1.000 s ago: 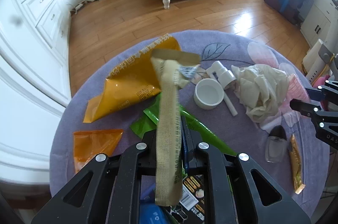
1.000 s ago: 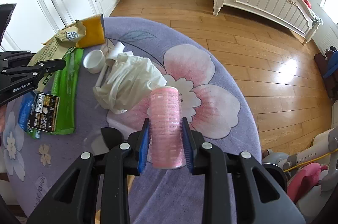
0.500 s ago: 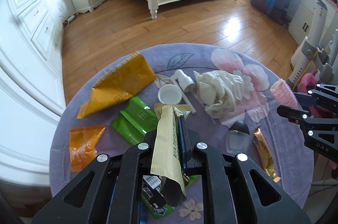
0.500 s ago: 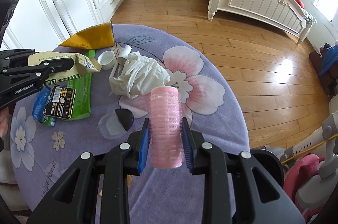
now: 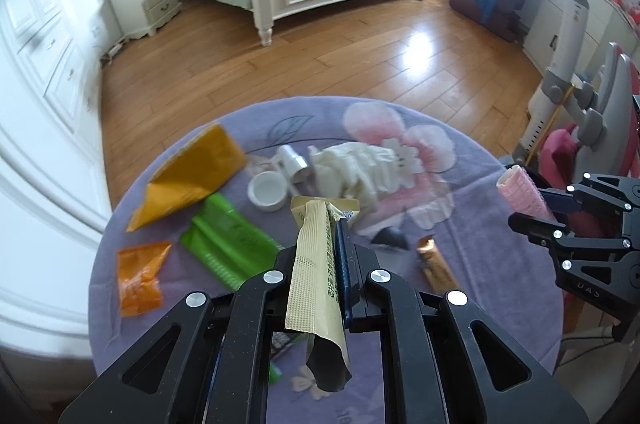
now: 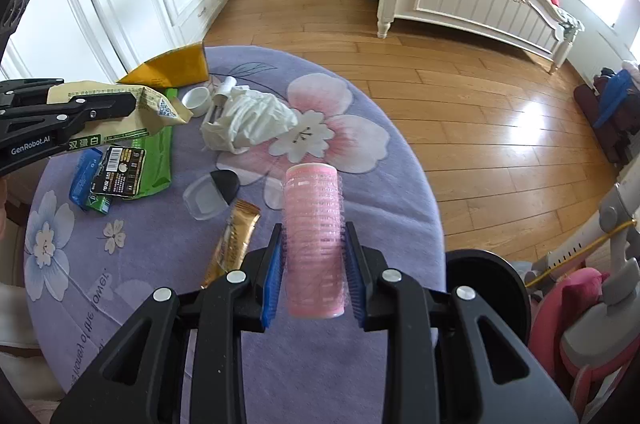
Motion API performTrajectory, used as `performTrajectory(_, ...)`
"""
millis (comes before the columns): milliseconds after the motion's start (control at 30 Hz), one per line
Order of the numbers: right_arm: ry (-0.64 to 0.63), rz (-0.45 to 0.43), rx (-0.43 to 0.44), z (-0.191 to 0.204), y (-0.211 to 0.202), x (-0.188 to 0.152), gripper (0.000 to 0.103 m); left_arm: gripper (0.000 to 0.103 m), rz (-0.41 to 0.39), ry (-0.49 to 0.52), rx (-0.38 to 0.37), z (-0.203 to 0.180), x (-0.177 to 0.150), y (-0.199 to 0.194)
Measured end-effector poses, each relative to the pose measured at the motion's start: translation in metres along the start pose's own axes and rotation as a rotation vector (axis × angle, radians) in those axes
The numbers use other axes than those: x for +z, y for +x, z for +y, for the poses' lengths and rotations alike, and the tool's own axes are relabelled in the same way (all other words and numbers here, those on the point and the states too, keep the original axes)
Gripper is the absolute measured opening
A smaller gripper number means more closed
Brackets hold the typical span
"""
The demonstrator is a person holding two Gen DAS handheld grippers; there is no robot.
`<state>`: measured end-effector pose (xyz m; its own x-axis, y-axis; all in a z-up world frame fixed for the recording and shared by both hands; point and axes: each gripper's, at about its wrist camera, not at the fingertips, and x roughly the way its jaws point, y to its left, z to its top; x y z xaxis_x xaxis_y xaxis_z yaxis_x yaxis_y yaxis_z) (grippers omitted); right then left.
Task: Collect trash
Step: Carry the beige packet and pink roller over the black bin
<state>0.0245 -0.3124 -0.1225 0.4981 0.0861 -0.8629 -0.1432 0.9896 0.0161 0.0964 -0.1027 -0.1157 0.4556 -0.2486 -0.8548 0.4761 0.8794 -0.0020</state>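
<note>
My left gripper (image 5: pixel 326 244) is shut on a beige snack wrapper (image 5: pixel 316 276) and holds it above the round purple table (image 5: pixel 480 224); it also shows in the right wrist view (image 6: pixel 120 99). My right gripper (image 6: pixel 314 248) is shut on a pink hair roller (image 6: pixel 314 240), held above the table's right edge; the roller also shows in the left wrist view (image 5: pixel 522 191). On the table lie a yellow bag (image 5: pixel 192 175), a green wrapper (image 5: pixel 228 244), an orange wrapper (image 5: pixel 140 276), a crumpled white bag (image 5: pixel 356 171), a gold sachet (image 6: pixel 234 244) and a black packet (image 6: pixel 118 169).
A white cup (image 5: pixel 268 189) and a white pump bottle (image 5: pixel 292 163) stand mid-table, a clear case with a black lid (image 6: pixel 212 193) beside the sachet. A black round bin (image 6: pixel 488 296) sits right of the table, by a pink chair (image 6: pixel 580 308).
Both grippers have risen and pulled back from the table with their loads. The beige wrapper has come off the table.
</note>
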Motion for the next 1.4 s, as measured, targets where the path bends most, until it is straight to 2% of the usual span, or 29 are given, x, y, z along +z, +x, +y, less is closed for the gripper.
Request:
performTrajectory(200,0.052,-0.006,-0.055,-0.036,-0.020,-0.026,0.028,0.011,-0.008,0.096,-0.071,-0.071,0.014,0.006)
performTrajectory(500,0.157,0.013,-0.148,-0.108,-0.041,-0.070,0.028,0.011,-0.004,0.271,-0.204,-0.215,0.026,0.027)
performTrajectory(700,0.208,0.029,-0.189,-0.144,-0.044,-0.094,0.028,0.011,0.003,0.335,-0.233,-0.276,0.027,0.040)
performTrajectory(933,0.234,0.032,-0.214,-0.167,-0.043,-0.105,0.028,0.011,0.002,0.360,-0.210,-0.305,0.031,0.053)
performTrajectory(1400,0.239,0.056,-0.257,-0.186,-0.026,-0.116,0.028,0.011,0.000,0.368,-0.166,-0.319,0.032,0.075)
